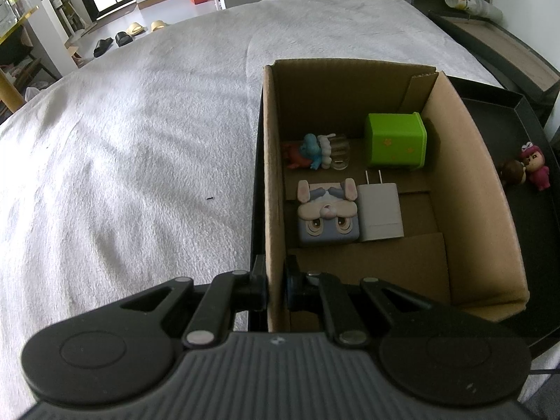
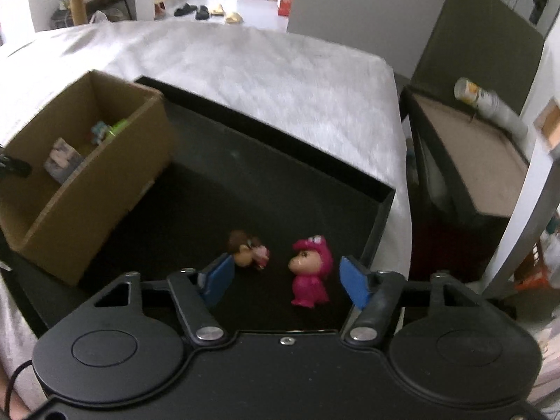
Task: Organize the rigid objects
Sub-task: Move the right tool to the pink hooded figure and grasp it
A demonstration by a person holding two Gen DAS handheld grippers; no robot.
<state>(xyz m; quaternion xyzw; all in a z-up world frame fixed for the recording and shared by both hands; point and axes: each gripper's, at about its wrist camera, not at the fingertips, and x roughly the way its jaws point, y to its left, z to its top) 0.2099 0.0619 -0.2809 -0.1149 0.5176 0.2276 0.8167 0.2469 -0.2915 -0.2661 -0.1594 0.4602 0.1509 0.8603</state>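
Observation:
My left gripper (image 1: 274, 288) is shut on the left wall of the cardboard box (image 1: 271, 182), one finger outside and one inside. The box holds a green cube (image 1: 395, 141), a bunny-faced case (image 1: 327, 213), a white charger (image 1: 381, 211) and a blue and red figurine (image 1: 311, 152). My right gripper (image 2: 285, 280) is open over the black tray (image 2: 217, 189). A pink figurine (image 2: 309, 273) stands between its blue pads (image 2: 353, 281), and a brown-haired figurine (image 2: 246, 248) lies just beyond the left pad. Both figurines show in the left wrist view (image 1: 533, 169).
The tray and box (image 2: 91, 182) rest on a bed with a white fuzzy blanket (image 1: 122, 157). A dark bedside unit (image 2: 469, 161) with a lying cup stack (image 2: 486, 101) stands at the right. Slippers and a carton are on the floor beyond.

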